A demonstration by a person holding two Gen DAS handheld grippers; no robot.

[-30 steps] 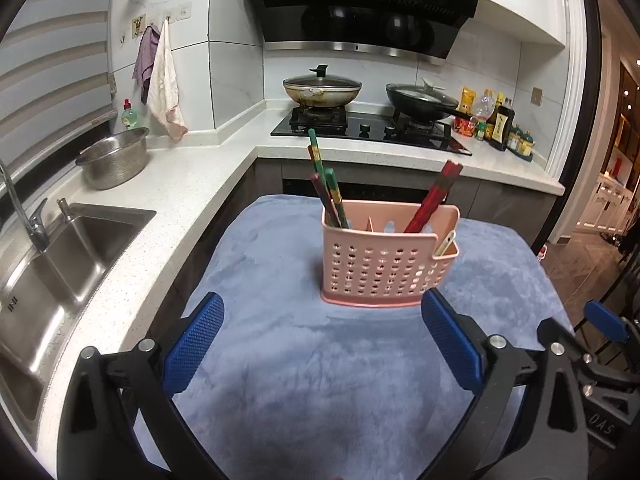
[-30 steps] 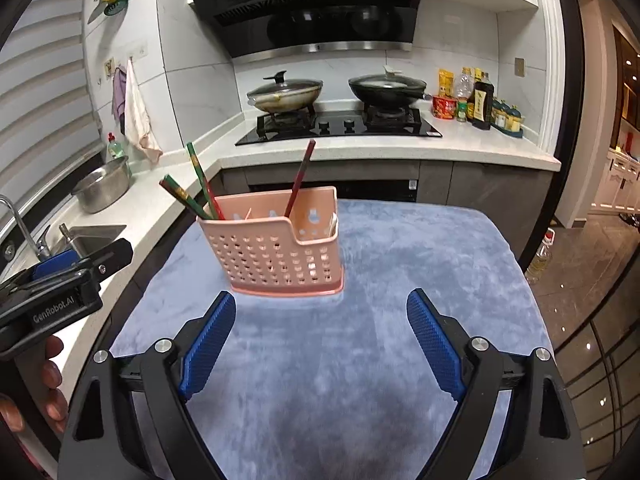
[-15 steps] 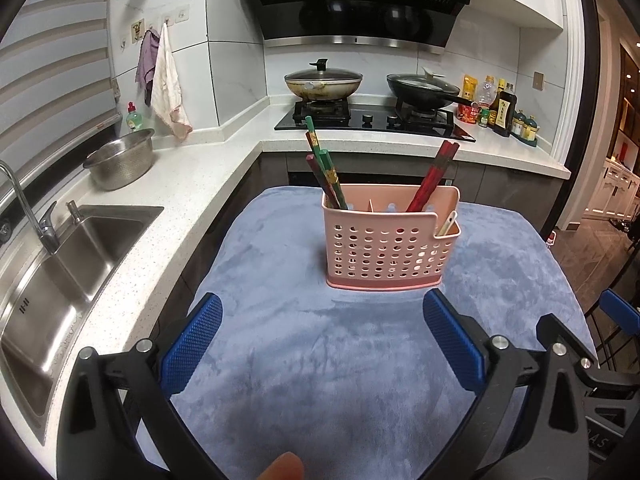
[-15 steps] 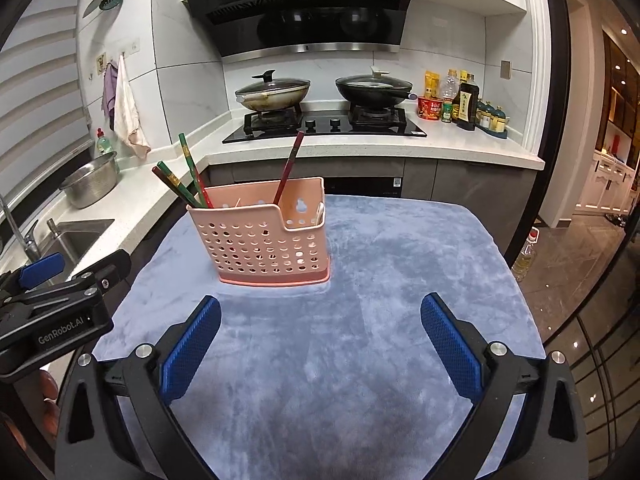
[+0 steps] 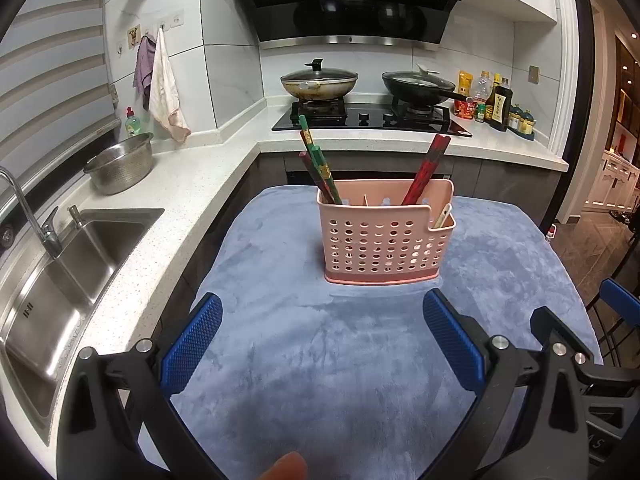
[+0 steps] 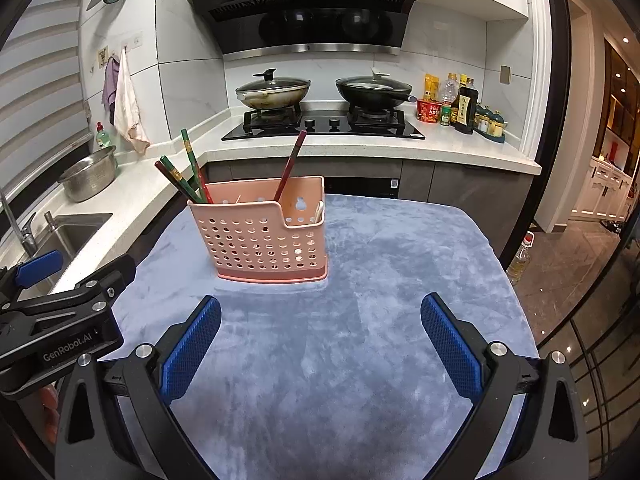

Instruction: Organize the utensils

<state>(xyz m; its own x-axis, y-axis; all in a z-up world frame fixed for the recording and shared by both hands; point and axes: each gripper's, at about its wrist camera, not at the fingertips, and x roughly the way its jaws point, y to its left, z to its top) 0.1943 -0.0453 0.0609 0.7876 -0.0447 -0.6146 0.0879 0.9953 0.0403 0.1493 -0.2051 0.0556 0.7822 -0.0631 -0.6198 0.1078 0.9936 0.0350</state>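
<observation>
A pink perforated utensil basket stands upright on a blue-grey cloth; it also shows in the right wrist view. Green and dark red chopsticks lean in its left compartment, red chopsticks in the right part, and a pale utensil tip shows in the lower side pocket. My left gripper is open and empty, short of the basket. My right gripper is open and empty, also short of it.
A steel sink with tap and a metal colander lie on the left counter. A stove with two lidded pans and bottles stand behind. The left gripper's body shows at the right view's left edge.
Both grippers have pulled back and risen from the basket, which now looks smaller and farther. Both stay open and empty. The basket and chopsticks have not moved.
</observation>
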